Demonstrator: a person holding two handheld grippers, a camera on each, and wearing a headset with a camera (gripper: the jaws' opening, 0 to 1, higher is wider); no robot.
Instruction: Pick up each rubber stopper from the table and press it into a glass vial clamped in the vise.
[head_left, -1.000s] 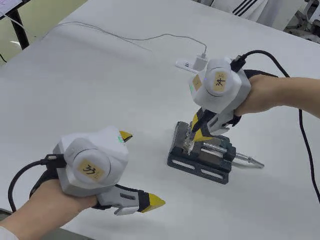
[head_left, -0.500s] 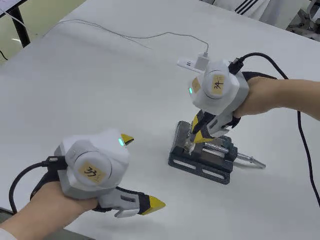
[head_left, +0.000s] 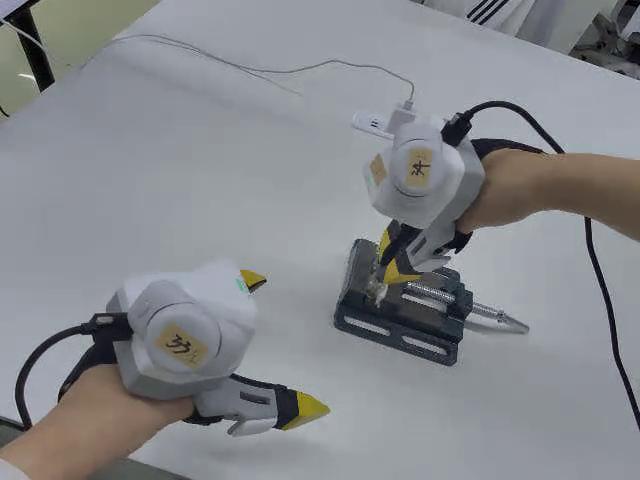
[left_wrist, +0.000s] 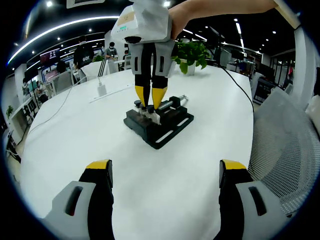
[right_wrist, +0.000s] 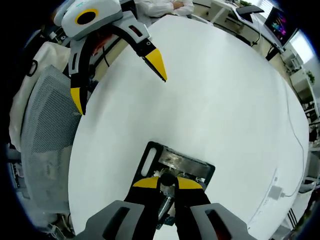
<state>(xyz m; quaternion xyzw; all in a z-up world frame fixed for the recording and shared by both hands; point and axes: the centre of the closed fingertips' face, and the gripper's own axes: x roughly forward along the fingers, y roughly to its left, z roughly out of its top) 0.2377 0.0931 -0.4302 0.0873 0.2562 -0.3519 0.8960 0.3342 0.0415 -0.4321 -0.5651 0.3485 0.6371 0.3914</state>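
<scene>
Jaws of the white left gripper (head_left: 281, 341) stand wide apart at the lower left of the head view, with nothing between their yellow tips. This gripper lies low over the white table (head_left: 200, 180) and points toward the vise. In the left gripper view its two tips (left_wrist: 165, 165) frame the work from a distance.

To the right stands the small dark metal vise (head_left: 400, 322), flat on the table. Its long axis runs along the screw, and the screw handle points to the right in the head view. A small clear glass vial (head_left: 375, 291) is clamped at the left end, upright, mouth up.

The right gripper (head_left: 392, 262) points steeply down onto the vial. In the right gripper view its tips (right_wrist: 167, 182) are closed on a small black rubber stopper (right_wrist: 167, 178), directly over the vise (right_wrist: 154, 156).

Behind it lie a white plug adapter (head_left: 385, 122) and a thin cable.
</scene>
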